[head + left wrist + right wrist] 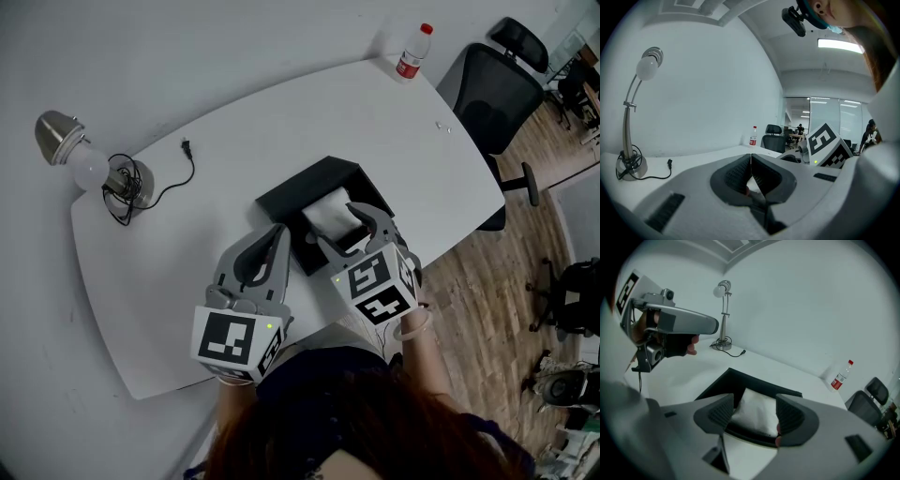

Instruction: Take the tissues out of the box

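A black tissue box [305,187] lies open in the middle of the white table [234,131], with a white tissue pack [328,214] standing up inside it. My right gripper [339,228] hangs over the near end of the box, jaws open on either side of the tissues. In the right gripper view the tissues [754,401] sit between the two pads [723,412] inside the box [736,380], with no pad pressing on them. My left gripper [277,232] is held just left of the box, shut and empty; its pads [740,173] meet in the left gripper view.
A desk lamp [89,164] with its cord lies at the table's far left. A plastic bottle with a red cap [412,52] stands at the far right corner. A black office chair [497,89] is beyond the table's right edge.
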The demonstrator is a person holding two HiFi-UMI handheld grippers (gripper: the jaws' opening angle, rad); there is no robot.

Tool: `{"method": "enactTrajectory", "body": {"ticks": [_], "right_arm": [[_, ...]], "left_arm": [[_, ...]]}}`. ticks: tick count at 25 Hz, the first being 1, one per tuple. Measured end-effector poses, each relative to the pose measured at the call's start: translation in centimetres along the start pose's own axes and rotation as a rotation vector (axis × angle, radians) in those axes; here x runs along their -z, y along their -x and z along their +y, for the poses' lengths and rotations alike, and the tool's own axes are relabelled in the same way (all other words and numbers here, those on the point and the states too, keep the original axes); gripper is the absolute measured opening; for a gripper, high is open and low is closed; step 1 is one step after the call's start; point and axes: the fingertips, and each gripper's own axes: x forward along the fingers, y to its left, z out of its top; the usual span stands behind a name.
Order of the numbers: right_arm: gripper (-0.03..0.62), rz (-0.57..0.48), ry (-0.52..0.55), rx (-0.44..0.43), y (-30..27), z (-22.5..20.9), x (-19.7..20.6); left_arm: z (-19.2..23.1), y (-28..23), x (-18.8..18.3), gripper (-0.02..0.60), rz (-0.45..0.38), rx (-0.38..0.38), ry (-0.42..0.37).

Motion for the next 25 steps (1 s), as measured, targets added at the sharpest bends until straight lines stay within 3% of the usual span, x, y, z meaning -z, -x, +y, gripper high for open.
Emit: {"method": "enactTrajectory", "body": {"ticks": [13, 25], "right_arm": [[0.282, 0.183, 0.034, -0.052, -3.0, 0.3, 1.9], [0.287, 0.325, 0.01, -0.025, -4.5, 0.2, 3.1]], "left_arm": [[1.4, -1.2, 0.7, 0.025, 0.013, -0.003, 0.032], [2.2, -1.7, 1.0, 0.025, 0.017, -0.005, 0.042]]}}
